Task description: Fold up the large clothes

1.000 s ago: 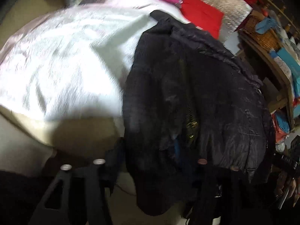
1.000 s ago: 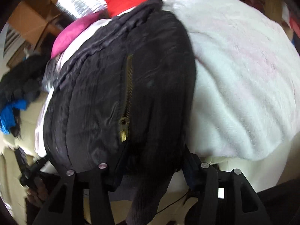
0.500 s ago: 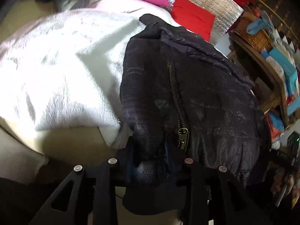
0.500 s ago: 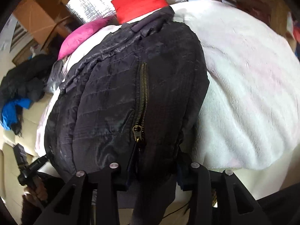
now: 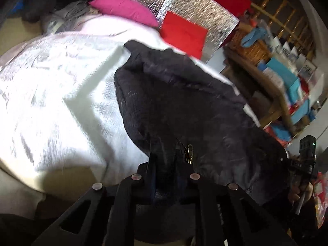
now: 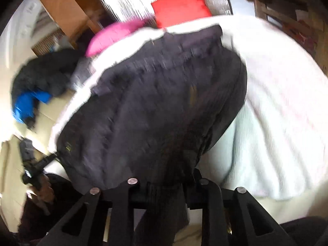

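A black quilted jacket (image 5: 184, 102) with a brass zipper (image 5: 189, 152) lies on a white blanket (image 5: 57, 94) over the bed. My left gripper (image 5: 166, 176) is shut on the jacket's near hem beside the zipper pull. In the right wrist view the jacket (image 6: 153, 106) fills the middle, and my right gripper (image 6: 166, 181) is shut on its near hem, with a flap of fabric hanging down between the fingers. The right gripper also shows at the far right of the left wrist view (image 5: 305, 155). Both views are motion-blurred.
A pink pillow (image 5: 123, 8) and a red cushion (image 5: 184, 32) sit at the head of the bed against silver foil. Wooden shelves (image 5: 276, 86) with clutter stand to the right. A dark pile with blue cloth (image 6: 37, 90) lies to the left.
Both grippers have pushed forward with the jacket's hem, so the jacket is bunched up toward the pillows. The zipper pull now sits just at my left fingers.
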Available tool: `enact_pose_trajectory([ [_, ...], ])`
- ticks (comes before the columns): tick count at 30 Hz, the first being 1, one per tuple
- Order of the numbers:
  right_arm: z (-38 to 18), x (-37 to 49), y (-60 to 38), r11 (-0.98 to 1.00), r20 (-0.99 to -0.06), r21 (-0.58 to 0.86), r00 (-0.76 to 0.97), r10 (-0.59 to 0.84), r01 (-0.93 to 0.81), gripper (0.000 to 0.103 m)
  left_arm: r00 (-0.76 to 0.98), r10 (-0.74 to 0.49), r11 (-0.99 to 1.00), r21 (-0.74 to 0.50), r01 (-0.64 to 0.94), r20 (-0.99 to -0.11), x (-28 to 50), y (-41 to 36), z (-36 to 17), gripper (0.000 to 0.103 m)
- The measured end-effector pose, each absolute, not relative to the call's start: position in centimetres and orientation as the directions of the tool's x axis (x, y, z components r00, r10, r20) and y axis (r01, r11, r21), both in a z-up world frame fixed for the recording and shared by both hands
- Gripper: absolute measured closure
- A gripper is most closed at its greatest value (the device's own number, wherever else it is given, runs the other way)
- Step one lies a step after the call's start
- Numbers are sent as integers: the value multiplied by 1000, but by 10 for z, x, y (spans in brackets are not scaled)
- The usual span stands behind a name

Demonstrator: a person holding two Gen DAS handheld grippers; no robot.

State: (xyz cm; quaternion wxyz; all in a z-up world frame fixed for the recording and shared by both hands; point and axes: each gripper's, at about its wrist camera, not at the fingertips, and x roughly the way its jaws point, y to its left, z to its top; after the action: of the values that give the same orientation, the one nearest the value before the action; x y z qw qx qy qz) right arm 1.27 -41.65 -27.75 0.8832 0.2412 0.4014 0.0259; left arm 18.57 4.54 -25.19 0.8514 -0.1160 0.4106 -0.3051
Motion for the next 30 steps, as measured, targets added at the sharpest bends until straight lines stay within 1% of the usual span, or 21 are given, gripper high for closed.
enact_pose_trajectory([
  [2,-263,12,-427,855,-637,504,721,272,123,78,484,-620,782,-442,439,-617,183,46,-246,88],
  [3,-261,15,-431,844,-622,523,730,283,119,78,481,-615,786,-440,434,-625,183,46,-246,87],
  [4,-262,18,-431,838,-628,531,722,290,126,78,464,-602,796,-438,418,-650,185,44,-250,83],
  [5,-272,23,-431,835,-662,531,686,301,146,78,444,-589,804,-437,404,-675,191,39,-257,71],
  [6,-282,25,-428,837,-690,524,655,307,160,78,396,-573,813,-437,384,-718,195,36,-268,51],
  [7,-289,26,-424,841,-711,515,631,310,168,76,353,-560,820,-440,366,-750,195,34,-277,46],
  [8,-300,26,-420,845,-740,503,597,311,183,74,330,-551,825,-441,353,-766,197,29,-284,45],
  [10,-311,20,-418,842,-764,493,572,300,217,73,326,-535,832,-419,364,-780,194,24,-290,45],
  [11,-315,17,-418,838,-769,494,565,299,230,73,336,-530,832,-401,384,-779,192,22,-288,46],
  [12,-318,16,-419,830,-768,504,563,305,238,72,352,-538,826,-396,400,-766,189,21,-285,51],
  [13,-320,16,-419,822,-768,513,559,311,248,70,371,-546,822,-395,411,-751,188,20,-282,59],
  [14,-325,16,-420,815,-777,516,544,316,263,68,385,-545,823,-387,416,-745,189,19,-279,76],
  [15,-327,17,-420,819,-786,509,531,317,265,68,401,-541,826,-379,417,-739,189,20,-276,84],
  [17,-323,17,-418,834,-782,495,543,305,244,71,398,-563,816,-409,409,-724,191,25,-273,88],
  [19,-311,16,-422,815,-746,536,577,333,222,76,391,-602,791,-455,408,-696,195,30,-263,90],
  [24,-257,24,-444,779,-607,611,717,344,143,78,400,-687,723,-519,455,-606,216,34,-221,90],
  [28,-220,51,-463,767,-514,630,806,294,122,78,423,-733,681,-569,461,-534,253,31,-183,90],
  [30,-209,70,-479,747,-471,653,841,268,127,78,433,-742,671,-577,466,-512,270,28,-171,90],
])
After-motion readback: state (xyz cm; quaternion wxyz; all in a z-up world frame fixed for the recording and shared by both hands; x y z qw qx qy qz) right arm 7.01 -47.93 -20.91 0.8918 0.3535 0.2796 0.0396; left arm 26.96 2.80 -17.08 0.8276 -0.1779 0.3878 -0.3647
